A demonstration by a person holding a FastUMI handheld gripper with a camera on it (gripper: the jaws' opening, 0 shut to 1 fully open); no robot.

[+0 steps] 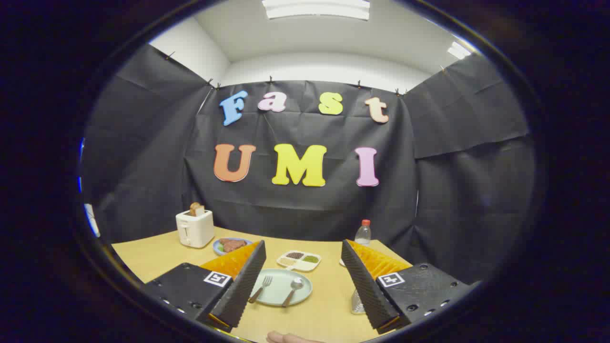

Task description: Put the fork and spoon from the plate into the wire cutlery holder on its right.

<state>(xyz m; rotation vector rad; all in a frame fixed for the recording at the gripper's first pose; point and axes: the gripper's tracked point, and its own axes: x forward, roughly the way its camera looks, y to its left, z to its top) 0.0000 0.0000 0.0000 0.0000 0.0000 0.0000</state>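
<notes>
The gripper hung wide open above the tabletop, jaws spread with nothing between them but air, and low in the frame between the fingers sat the pale green plate. On it lay the fork to the left and the spoon to the right, both handles pointing toward the camera. They looked like thin, stiff metal, light and slick, lying flat, so a pinch across the handle looked the best bet, and the rim could get in the way. The wire cutlery holder peeked out at lower right, half hidden behind the right finger, just beside the plate. Bare tabletop lay between plate and holder; beyond, a sectioned condiment tray, a toaster and a bottle stood well apart.
</notes>
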